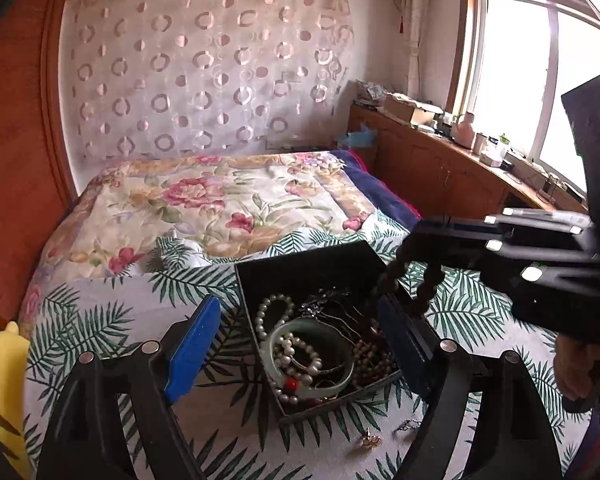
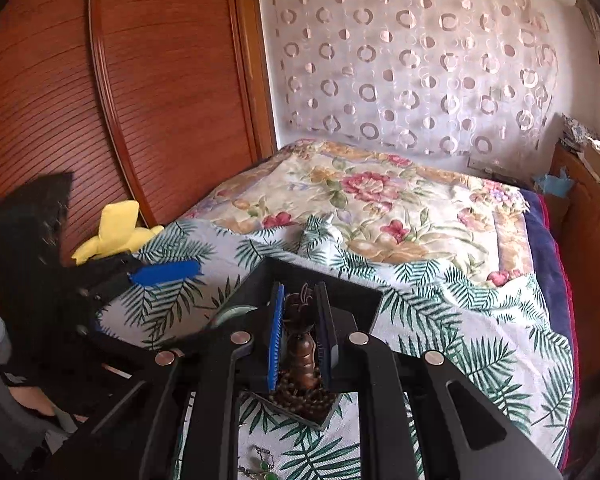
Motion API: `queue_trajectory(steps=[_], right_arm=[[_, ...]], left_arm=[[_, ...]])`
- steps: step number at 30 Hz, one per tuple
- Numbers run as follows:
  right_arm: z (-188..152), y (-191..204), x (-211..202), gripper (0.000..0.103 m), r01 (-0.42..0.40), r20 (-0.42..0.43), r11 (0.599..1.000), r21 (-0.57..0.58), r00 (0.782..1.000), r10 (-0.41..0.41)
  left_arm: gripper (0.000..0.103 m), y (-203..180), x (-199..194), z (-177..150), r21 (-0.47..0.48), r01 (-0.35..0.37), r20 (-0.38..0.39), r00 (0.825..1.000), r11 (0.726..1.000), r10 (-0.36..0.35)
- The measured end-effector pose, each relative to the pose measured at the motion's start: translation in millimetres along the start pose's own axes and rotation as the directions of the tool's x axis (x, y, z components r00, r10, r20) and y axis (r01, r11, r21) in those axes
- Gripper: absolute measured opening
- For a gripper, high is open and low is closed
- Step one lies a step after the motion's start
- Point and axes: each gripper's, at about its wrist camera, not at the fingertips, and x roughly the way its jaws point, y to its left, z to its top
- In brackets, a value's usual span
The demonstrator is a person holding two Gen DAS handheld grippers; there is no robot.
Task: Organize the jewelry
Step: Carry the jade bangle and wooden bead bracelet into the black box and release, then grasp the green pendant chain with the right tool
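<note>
An open black jewelry box (image 1: pixel 308 268) stands on the palm-print bedspread (image 1: pixel 100 320). Inside it lie pearl strands (image 1: pixel 276 312), a pale green jade bangle (image 1: pixel 342 378) and tangled chains. My left gripper (image 1: pixel 300 308) is open, its blue pads either side of the box's front, the left pad clear of the box wall. My right gripper (image 2: pixel 300 296) is shut on a dark brown bead bracelet (image 2: pixel 302 340). In the left wrist view the right gripper (image 1: pixel 424 236) reaches in from the right, and the bracelet's loop (image 1: pixel 414 284) hangs over the box's right side.
Small loose earrings (image 1: pixel 370 440) lie on the bedspread in front of the box, and a green-stoned chain (image 2: pixel 264 466) near the bottom edge. A yellow plush toy (image 2: pixel 116 232) sits by the wooden wardrobe (image 2: pixel 160 100). A cluttered wooden cabinet (image 1: pixel 440 160) runs under the window.
</note>
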Motion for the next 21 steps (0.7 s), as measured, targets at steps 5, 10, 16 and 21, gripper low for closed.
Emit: queue_trajectory(steps=[5,10,16,21], right_arm=[[-10,-1,9,0.022,0.013,-0.03,1.0,-0.009,0.999,-0.013],[-14,0,3,0.04,0.003,-0.017,1.0,-0.005,1.0,-0.003],[-36,1,-15,0.04,0.006,-0.025,1.0,-0.025,1.0,-0.006],[-65,7,-21,0.04,0.004,-0.075,0.998,-0.062,0.997,-0.009]], left_arm=[[0.079,8,-9,-6,-0.007,-0.011,0.004,1.0,1.0,0.011],[0.082,18,-17,-20,-0.025,-0.019,-0.002,1.0,1.0,0.019],[0.082,23,-25,-37,-0.048,-0.014,-0.011,1.0,0.999,0.014],[0.082,18,-36,-52,-0.049,0.007,-0.025,1.0,0.999,-0.008]])
